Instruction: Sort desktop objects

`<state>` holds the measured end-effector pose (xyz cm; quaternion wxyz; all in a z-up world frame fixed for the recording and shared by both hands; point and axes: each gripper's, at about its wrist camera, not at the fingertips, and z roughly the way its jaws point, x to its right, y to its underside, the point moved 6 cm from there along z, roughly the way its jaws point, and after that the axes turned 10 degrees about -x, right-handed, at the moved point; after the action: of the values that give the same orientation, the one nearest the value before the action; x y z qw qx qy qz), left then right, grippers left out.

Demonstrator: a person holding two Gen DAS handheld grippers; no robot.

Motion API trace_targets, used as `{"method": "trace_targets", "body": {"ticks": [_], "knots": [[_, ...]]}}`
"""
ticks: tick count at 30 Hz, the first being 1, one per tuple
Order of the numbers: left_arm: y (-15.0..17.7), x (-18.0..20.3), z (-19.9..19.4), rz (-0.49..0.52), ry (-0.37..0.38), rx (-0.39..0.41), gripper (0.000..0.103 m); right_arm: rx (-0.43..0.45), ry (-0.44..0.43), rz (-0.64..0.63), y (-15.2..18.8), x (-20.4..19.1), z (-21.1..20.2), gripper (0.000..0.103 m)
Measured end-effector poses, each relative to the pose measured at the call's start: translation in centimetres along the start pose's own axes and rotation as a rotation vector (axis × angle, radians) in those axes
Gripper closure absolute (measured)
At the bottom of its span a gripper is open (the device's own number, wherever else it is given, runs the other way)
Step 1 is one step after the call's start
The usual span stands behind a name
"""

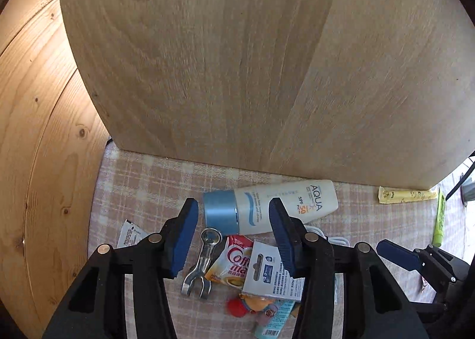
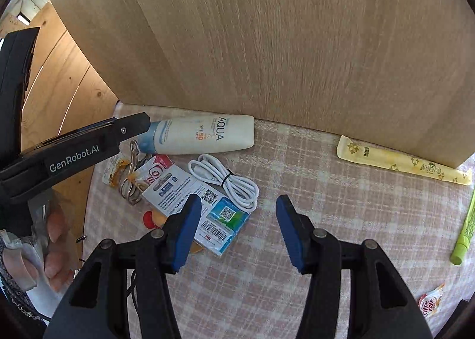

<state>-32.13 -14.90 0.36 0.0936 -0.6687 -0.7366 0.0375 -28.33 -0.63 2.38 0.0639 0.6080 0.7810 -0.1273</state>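
Note:
A white AQUA sunscreen bottle point(image 1: 282, 205) with a blue cap lies on the pink checked cloth point(image 1: 142, 190) against a wooden board. In front of it is a pile: a metal clip tool point(image 1: 202, 261), a Coffee-mate sachet point(image 1: 234, 261), a carded packet point(image 1: 273, 273) and a coiled white cable point(image 2: 225, 181). My left gripper point(image 1: 234, 238) is open above the pile, just short of the bottle; it also shows in the right wrist view point(image 2: 89, 146). My right gripper point(image 2: 237, 229) is open and empty over the cloth, right of the pile point(image 2: 193, 199).
A tall wooden board point(image 2: 267, 42) stands behind the cloth. A yellow stick sachet point(image 2: 400, 160) lies at its foot on the right. A green pen point(image 2: 466, 229) and a second Coffee-mate sachet point(image 2: 430, 303) lie at the far right. Pine panelling point(image 1: 38, 131) is on the left.

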Motion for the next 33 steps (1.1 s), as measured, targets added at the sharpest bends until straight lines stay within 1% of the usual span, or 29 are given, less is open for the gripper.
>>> {"method": "trace_targets", "body": {"ticks": [1, 2, 6, 10, 15, 20, 23, 24, 25, 26, 28, 33], "knots": [[-0.2, 0.1, 0.5, 0.004, 0.004, -0.005, 0.063, -0.006, -0.004, 0.003, -0.2, 0.0, 0.5, 0.051], [-0.4, 0.2, 1.0, 0.007, 0.008, -0.010, 0.064, -0.010, -0.006, 0.004, -0.4, 0.0, 0.9, 0.051], [-0.8, 0.7, 2.3, 0.023, 0.035, -0.024, 0.064, -0.024, -0.015, 0.003, -0.8, -0.3, 2.3, 0.051], [-0.8, 1.3, 3.4, 0.044, 0.045, -0.035, 0.064, -0.033, -0.024, -0.006, -1.1, -0.8, 3.3, 0.051], [-0.4, 1.6, 3.6, 0.062, 0.051, -0.025, 0.064, -0.038, -0.014, -0.027, -1.2, -1.7, 4.2, 0.051], [0.9, 2.3, 3.4, 0.101, 0.045, -0.008, 0.065, -0.053, 0.005, -0.053, -1.2, -2.6, 5.2, 0.051], [1.6, 2.3, 3.3, 0.111, 0.053, -0.019, 0.065, -0.057, -0.006, -0.045, -1.0, -2.6, 5.6, 0.051], [1.3, 2.0, 3.2, 0.093, 0.044, -0.029, 0.067, -0.055, -0.009, -0.042, -0.9, -2.5, 5.6, 0.051], [1.3, 1.2, 2.9, 0.063, 0.029, -0.030, 0.078, -0.056, -0.012, -0.040, -0.9, -2.4, 5.6, 0.051], [1.0, 0.7, 2.8, 0.044, 0.022, -0.030, 0.080, -0.059, -0.014, -0.037, -1.0, -2.4, 5.6, 0.051], [0.6, 0.7, 2.9, 0.051, 0.043, -0.039, 0.080, -0.063, -0.013, -0.029, -1.0, -2.3, 5.6, 0.051], [0.9, 1.3, 4.4, 0.079, 0.041, -0.082, 0.080, -0.063, -0.013, -0.034, -0.8, -2.2, 5.6, 0.052]]}}
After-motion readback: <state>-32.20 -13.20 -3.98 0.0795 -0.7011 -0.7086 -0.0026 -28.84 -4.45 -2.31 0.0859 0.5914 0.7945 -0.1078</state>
